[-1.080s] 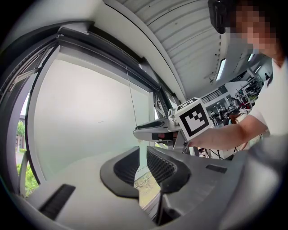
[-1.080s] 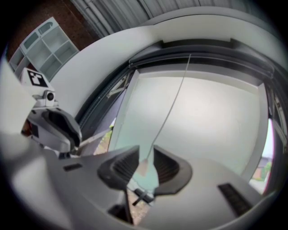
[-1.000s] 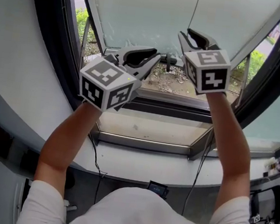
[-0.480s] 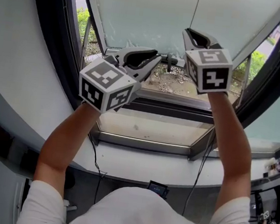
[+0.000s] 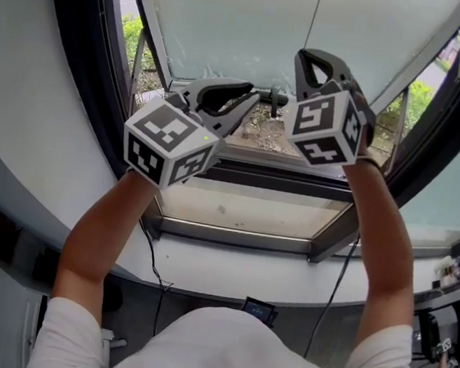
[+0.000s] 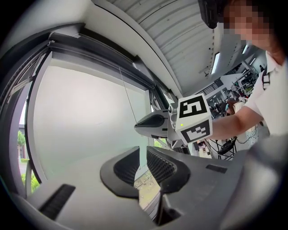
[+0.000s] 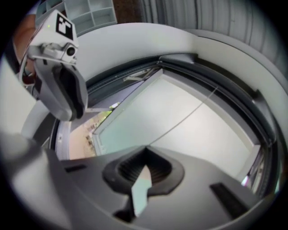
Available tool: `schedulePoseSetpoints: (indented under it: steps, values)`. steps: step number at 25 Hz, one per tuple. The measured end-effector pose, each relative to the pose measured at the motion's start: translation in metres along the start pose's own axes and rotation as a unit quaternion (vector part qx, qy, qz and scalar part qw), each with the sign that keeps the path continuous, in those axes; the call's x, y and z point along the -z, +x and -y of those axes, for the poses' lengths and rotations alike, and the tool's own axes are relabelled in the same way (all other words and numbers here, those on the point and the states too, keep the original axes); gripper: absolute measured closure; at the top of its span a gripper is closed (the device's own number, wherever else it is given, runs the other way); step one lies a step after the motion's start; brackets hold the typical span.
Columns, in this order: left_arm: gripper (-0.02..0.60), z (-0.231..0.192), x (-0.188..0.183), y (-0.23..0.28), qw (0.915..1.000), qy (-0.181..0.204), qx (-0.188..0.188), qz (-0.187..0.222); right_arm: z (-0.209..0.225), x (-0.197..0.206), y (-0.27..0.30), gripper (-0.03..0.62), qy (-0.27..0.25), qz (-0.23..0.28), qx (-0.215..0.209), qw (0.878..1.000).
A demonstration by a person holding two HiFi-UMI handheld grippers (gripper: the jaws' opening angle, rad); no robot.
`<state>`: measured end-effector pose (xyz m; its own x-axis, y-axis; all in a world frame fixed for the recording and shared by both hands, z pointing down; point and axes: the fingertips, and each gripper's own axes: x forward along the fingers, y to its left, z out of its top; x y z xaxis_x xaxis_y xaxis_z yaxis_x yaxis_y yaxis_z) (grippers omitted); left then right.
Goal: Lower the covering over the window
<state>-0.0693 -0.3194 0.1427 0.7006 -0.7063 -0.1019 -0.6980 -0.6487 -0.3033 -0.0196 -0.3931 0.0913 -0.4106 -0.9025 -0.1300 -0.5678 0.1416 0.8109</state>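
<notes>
Pull cord (image 5: pixel 316 16): hangs upright before the blind (image 5: pixel 232 22), ending in your right gripper (image 5: pixel 302 59), whose jaws have just closed on it. Left gripper (image 5: pixel 251 98): jaws slightly parted, empty, nearby on the left.

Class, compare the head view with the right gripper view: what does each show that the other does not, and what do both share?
Only the head view shows the person's white shirt, the right gripper's own marker cube and a black cable hanging below the sill. Only the right gripper view shows that gripper's jaws shut on the thin cord, which runs into their tips, and white shelving behind. Both show the pale blind, the cord and the left gripper.
</notes>
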Motion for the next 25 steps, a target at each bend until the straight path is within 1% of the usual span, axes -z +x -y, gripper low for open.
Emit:
schedulePoseSetpoints:
  steps: [6,11,15,18,25]
  values:
    - [0.529,-0.001,0.001,-0.002,1.0000,0.005,-0.003,-0.004,-0.005,0.001,-0.003,0.572,-0.051,-0.020,-0.015,0.998]
    - [0.529,-0.001,0.001,-0.002,0.9999,0.006,-0.006,-0.006,-0.015,0.008,-0.003,0.572,-0.106,-0.044,-0.027,0.993]
    - [0.529,-0.002,0.003,-0.002,0.9996,0.019,-0.015,-0.012,-0.018,0.017,-0.005,0.572,-0.128,-0.057,-0.029,0.990]
    - [0.529,-0.004,0.003,-0.003,0.9996,0.020,-0.017,-0.012,-0.021,0.021,-0.005,0.572,-0.151,-0.069,-0.029,0.986]
    - [0.523,-0.004,0.003,-0.005,0.9993,0.027,-0.018,-0.016,-0.047,0.036,-0.007,0.572,-0.190,-0.084,-0.050,0.977]
